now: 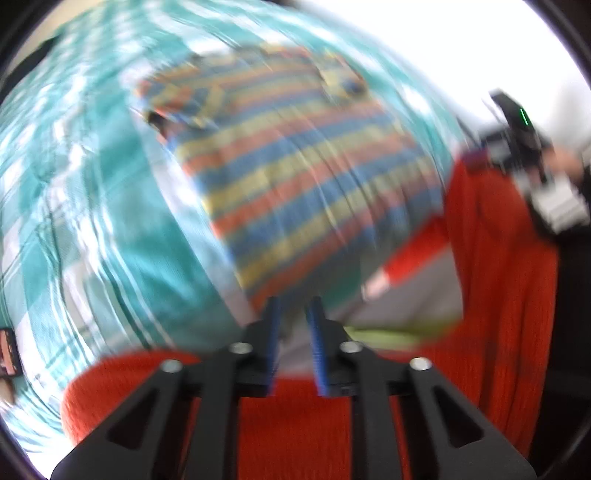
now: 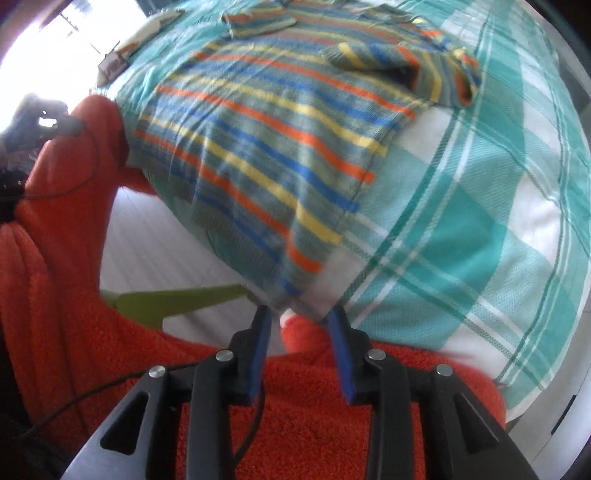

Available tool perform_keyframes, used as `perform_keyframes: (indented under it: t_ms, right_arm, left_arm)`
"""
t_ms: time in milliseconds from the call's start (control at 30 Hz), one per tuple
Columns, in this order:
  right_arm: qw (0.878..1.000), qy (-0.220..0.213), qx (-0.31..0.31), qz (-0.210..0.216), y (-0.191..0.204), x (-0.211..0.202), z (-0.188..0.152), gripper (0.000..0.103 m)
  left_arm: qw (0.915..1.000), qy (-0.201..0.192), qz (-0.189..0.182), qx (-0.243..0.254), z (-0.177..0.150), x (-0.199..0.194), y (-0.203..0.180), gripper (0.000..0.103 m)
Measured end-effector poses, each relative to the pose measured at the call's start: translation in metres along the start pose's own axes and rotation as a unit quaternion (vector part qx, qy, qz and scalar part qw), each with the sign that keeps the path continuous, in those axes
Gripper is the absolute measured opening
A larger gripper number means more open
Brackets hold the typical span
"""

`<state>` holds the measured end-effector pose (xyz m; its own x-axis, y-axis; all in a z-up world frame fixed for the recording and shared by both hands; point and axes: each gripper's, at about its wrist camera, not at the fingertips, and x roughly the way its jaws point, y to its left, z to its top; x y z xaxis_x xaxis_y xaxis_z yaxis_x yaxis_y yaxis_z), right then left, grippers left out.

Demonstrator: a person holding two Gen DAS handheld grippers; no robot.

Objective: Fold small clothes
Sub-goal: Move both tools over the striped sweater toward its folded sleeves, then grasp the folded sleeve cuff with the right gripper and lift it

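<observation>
Two views look down on one striped sweater spread on a bed with a teal-and-white checked cover. The left wrist view is badly smeared: the sweater (image 1: 295, 173) shows as a blurred block of blue, yellow and orange bands, with the cover (image 1: 110, 206) to its left. At the far right edge this view alone catches the other device (image 1: 524, 147), dark with a small green light, well apart from the cloth. The left tongs (image 1: 294, 314) stand partly open, the blue pads (image 1: 274, 332) a narrow gap apart, nothing between them; the sweater's near corner lies just beyond their tips. An orange fleece garment (image 1: 498, 258) worn by the person fills the lower and right part of the picture.

The right wrist view is sharper. Only here do the sleeves show: one folded across the chest at upper right (image 2: 373, 55), one lying flat near the top (image 2: 258, 22). The sweater (image 2: 266, 147) runs from the top of the frame down to a corner just ahead of the right tongs (image 2: 300, 314). These also stand partly open, wider than the left pair looks, gripping nothing; whether the corner touches the tips, blur hides. A strip of green cloth (image 2: 177, 299) lies left of them, and the cover (image 2: 480, 221) spreads to the right.
</observation>
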<state>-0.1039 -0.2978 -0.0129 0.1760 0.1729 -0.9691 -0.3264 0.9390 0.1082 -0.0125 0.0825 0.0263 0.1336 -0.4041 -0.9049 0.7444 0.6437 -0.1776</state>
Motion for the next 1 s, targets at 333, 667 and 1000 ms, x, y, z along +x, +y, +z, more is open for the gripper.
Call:
perform_keyframes:
  t_ms: [333,667,1000]
  right_arm:
    - [0.967,-0.181,0.176,-0.029,-0.040,-0.008,0.098,0.057]
    - [0.956,-0.205,0.023,-0.208,0.020,0.065,0.179,0.044]
    - [0.864,-0.276,0.388,-0.165,-0.202,-0.057,0.039,0.010]
  left_arm:
    - [0.9672,-0.141,0.073,-0.198,0.080,0.075,0.019,0.074]
    - [0.9813,-0.072,0.154,-0.089,0.056,0.117,-0.020,0.073]
    - [0.9795,-0.075,0.130,-0.134,0.065,0.122,-0.007,0.073]
